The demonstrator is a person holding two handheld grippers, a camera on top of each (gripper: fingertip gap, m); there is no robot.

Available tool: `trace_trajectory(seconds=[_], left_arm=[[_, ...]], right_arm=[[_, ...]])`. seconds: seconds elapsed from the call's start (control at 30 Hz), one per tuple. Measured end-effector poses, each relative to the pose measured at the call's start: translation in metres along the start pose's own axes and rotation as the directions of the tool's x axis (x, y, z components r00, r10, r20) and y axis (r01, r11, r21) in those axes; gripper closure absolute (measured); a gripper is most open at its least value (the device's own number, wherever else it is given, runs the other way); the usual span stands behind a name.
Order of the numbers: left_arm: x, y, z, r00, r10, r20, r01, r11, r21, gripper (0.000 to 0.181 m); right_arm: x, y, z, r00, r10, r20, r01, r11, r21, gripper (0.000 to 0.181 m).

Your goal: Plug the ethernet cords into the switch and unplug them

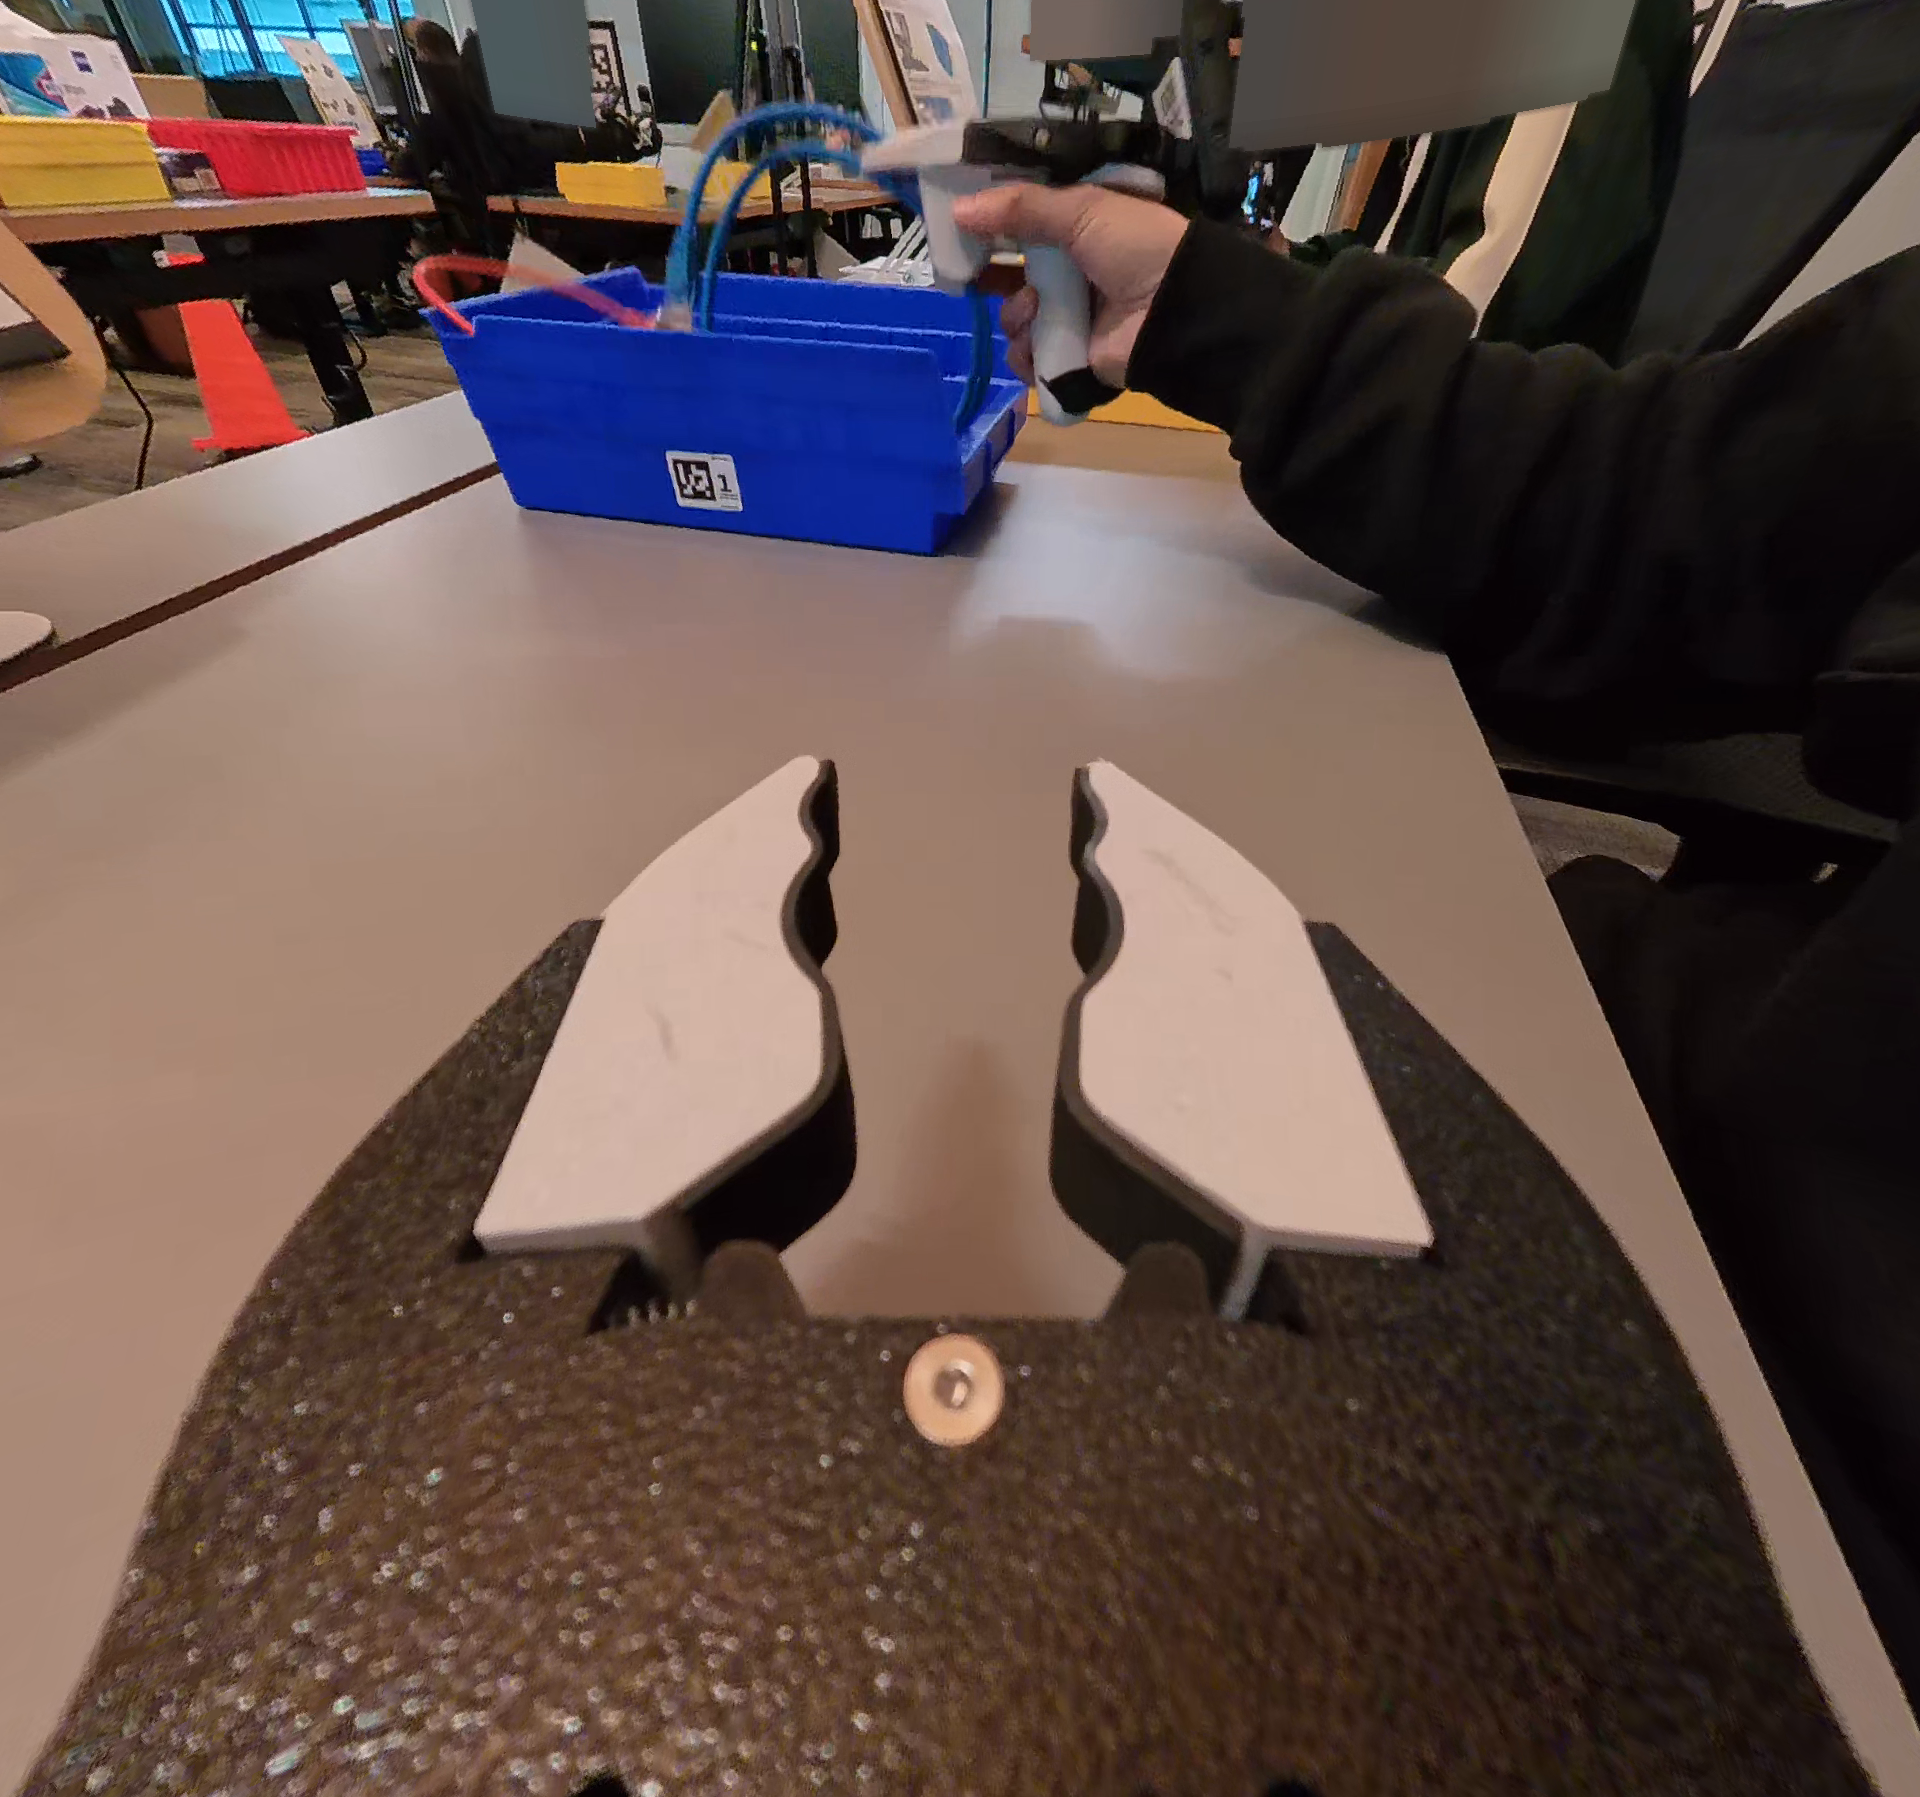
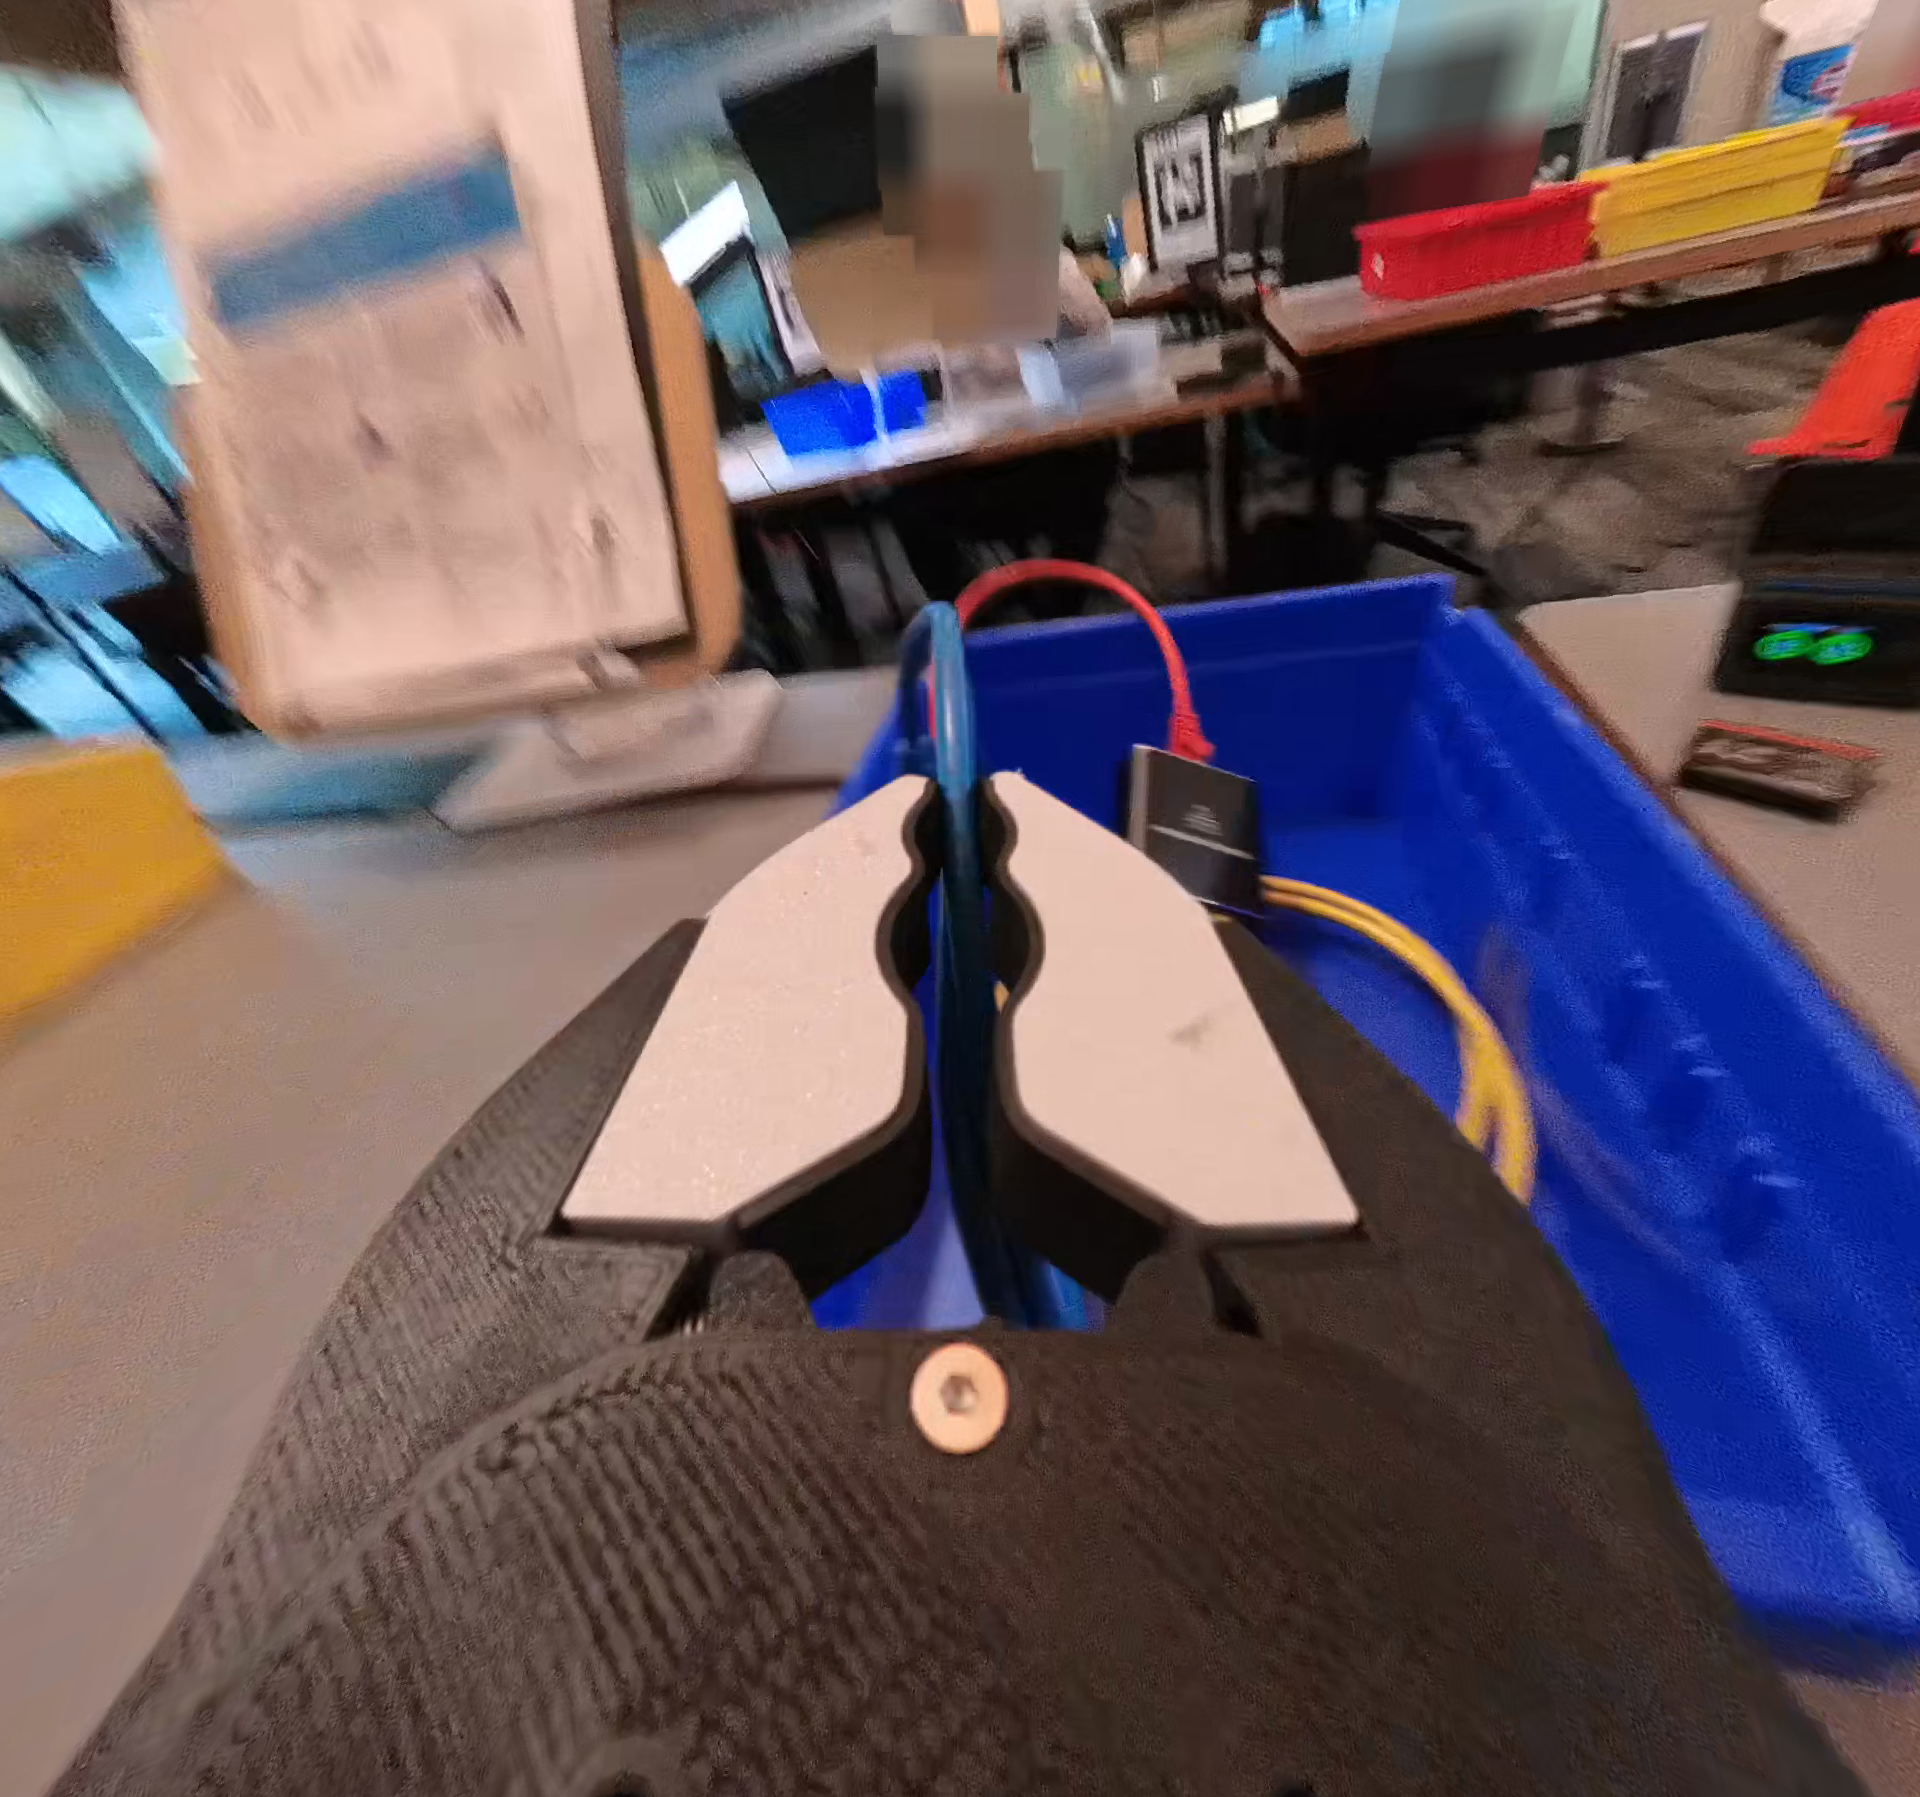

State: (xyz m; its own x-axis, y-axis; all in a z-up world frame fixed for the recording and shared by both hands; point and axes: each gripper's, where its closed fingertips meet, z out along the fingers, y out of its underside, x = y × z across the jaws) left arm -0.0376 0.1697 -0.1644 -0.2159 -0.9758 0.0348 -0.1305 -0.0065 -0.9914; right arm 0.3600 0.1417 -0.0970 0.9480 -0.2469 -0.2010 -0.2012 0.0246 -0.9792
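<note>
R gripper (image 2: 961, 791) raised over blue bin (image 2: 1621, 916), pinching blue cord (image 2: 961, 1020).
L gripper (image 1: 951, 781) low over table (image 1: 520, 708) mid, level, jaws wide apart, holding nothing.

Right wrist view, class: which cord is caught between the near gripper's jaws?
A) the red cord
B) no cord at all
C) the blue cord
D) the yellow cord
C: the right gripper has its jaws closed on the blue cord, while the red cord arches beyond it and the yellow cord lies loose in the blue bin.
</note>
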Motion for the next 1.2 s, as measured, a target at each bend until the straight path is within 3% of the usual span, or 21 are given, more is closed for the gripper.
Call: trace_trajectory(seconds=[0.13, 0.2, 0.27, 0.3, 0.37, 0.47, 0.6, 0.7, 0.9, 1.07, 1.2], left_arm=[[-0.001, -0.002, -0.002, 1.0, -0.002, 0.005, 0.001, 1.0, 0.017, 0.14], [-0.001, 0.0, -0.001, 1.0, -0.006, 0.004, 0.006, 1.0, 0.006, 0.14], [0.0, 0.002, 0.001, 1.0, 0.001, 0.0, -0.001, 1.0, -0.015, 0.14], [0.001, 0.003, 0.002, 1.0, 0.008, -0.001, -0.008, 1.0, -0.026, 0.14], [0.002, 0.006, 0.004, 1.0, 0.024, 0.0, -0.024, 0.999, -0.046, 0.139], [0.005, 0.009, 0.005, 0.999, 0.036, 0.003, -0.036, 0.997, -0.065, 0.138], [0.007, 0.011, 0.01, 1.0, 0.024, 0.004, -0.024, 0.996, -0.084, 0.138], [0.011, 0.009, 0.027, 1.0, 0.01, -0.002, -0.011, 0.994, -0.109, 0.138], [-0.007, -0.019, 0.111, 0.979, -0.048, 0.198, 0.066, 0.994, -0.084, 0.119], [0.0, -0.014, 0.218, 0.971, -0.026, 0.237, 0.08, 0.972, -0.221, 0.106], [-0.005, -0.015, 0.29, 0.944, -0.004, 0.331, 0.086, 0.968, -0.234, 0.107]], right_arm=[[0.015, 0.007, 0.004, 0.925, -0.341, -0.167, 0.312, 0.933, -0.179, 0.176], [-0.011, 0.026, 0.016, 0.935, -0.355, 0.027, 0.347, 0.893, -0.287, 0.176], [-0.053, 0.056, 0.02, 0.93, -0.195, 0.31, 0.312, 0.866, -0.391, 0.174], [-0.063, 0.064, 0.021, 0.916, -0.152, 0.371, 0.311, 0.853, -0.418, 0.171], [-0.05, 0.061, 0.026, 0.934, -0.193, 0.302, 0.31, 0.858, -0.409, 0.139], [-0.056, 0.052, 0.007, 0.926, -0.178, 0.334, 0.309, 0.865, -0.395, 0.097], [-0.065, 0.025, -0.033, 0.912, -0.273, 0.306, 0.36, 0.89, -0.279, 0.082], [-0.053, 0.024, -0.063, 0.926, -0.343, 0.156, 0.373, 0.89, -0.262, 0.082], [-0.022, 0.066, -0.096, 0.966, -0.238, -0.106, 0.201, 0.94, -0.275, 0.08], [-0.006, 0.047, -0.101, 0.969, -0.122, -0.215, 0.084, 0.981, -0.177, 0.083], [0.012, 0.055, -0.108, 0.948, -0.177, -0.265, 0.117, 0.967, -0.227, 0.085]])
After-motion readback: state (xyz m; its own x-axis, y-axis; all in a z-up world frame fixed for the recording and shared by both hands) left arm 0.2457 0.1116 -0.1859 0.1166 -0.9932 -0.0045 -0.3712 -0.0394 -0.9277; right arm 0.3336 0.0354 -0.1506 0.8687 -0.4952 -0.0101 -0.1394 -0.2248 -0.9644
